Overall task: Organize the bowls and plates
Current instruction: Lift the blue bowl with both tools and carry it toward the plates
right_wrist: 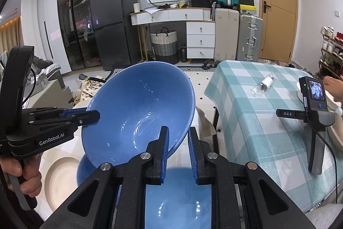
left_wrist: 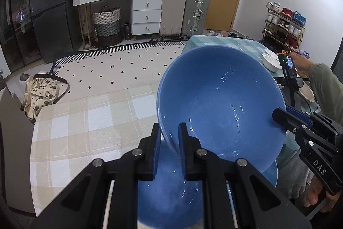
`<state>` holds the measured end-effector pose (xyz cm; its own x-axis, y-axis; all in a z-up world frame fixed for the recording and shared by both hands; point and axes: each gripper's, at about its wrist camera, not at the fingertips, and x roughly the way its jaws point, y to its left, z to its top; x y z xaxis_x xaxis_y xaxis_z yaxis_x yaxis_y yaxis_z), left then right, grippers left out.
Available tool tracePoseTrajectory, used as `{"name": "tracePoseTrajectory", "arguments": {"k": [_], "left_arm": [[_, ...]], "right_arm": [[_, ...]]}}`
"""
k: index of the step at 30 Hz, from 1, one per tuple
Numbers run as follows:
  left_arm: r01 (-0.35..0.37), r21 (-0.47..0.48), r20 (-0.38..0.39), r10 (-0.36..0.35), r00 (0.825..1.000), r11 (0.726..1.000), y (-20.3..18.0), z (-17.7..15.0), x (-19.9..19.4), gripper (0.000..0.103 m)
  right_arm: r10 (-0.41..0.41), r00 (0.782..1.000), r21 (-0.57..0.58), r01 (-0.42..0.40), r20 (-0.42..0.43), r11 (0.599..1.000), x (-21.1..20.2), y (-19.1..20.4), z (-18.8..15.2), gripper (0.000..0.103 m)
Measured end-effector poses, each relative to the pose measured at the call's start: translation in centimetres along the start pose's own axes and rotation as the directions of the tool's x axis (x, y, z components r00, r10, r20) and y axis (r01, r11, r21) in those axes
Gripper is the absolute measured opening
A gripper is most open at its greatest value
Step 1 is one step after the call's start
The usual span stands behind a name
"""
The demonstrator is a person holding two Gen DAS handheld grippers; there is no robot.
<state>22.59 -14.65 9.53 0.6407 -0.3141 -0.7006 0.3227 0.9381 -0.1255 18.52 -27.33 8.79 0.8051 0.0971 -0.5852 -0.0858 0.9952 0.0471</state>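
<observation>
Bowl [left_wrist: 220, 104], blue, is gripped at opposite rims by left gripper [left_wrist: 170, 147] and right gripper [right_wrist: 178, 151]; both should be kept level over the second blue bowl [right_wrist: 178, 205].

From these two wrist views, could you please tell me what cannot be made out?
- Lower blue dish: left wrist view, mostly hidden by the left claw and the lifted bowl; bowl or plate unclear.
- White bowls: left view, small, partly behind the device.
- Beige plate: right view, part-covered by the bowl and a hand.
</observation>
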Motion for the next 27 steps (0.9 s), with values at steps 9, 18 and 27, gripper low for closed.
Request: {"name": "tracePoseTrajectory", "arguments": {"k": [9,18,27], "left_arm": [[-0.019,-0.015,0.033,0.019,0.999,1.0,1.1,-1.2,-2.7,0.013],[-0.049,-0.033,0.034,0.05,0.998,0.998,2.4,-2.9,-4.0,0.013],[-0.079,-0.06,0.012,0.08,0.997,0.995,3.7,-4.6,-4.3,0.013]], "right_arm": [[0.036,0.999,-0.035,-0.035,0.033,0.999,-2.6,2.2,-0.3,0.018],[0.075,0.997,-0.054,-0.073,0.033,0.996,-3.7,4.6,-1.4,0.018],[0.113,0.994,-0.086,-0.111,0.015,0.99,-4.1,7.1,-2.3,0.019]]}}
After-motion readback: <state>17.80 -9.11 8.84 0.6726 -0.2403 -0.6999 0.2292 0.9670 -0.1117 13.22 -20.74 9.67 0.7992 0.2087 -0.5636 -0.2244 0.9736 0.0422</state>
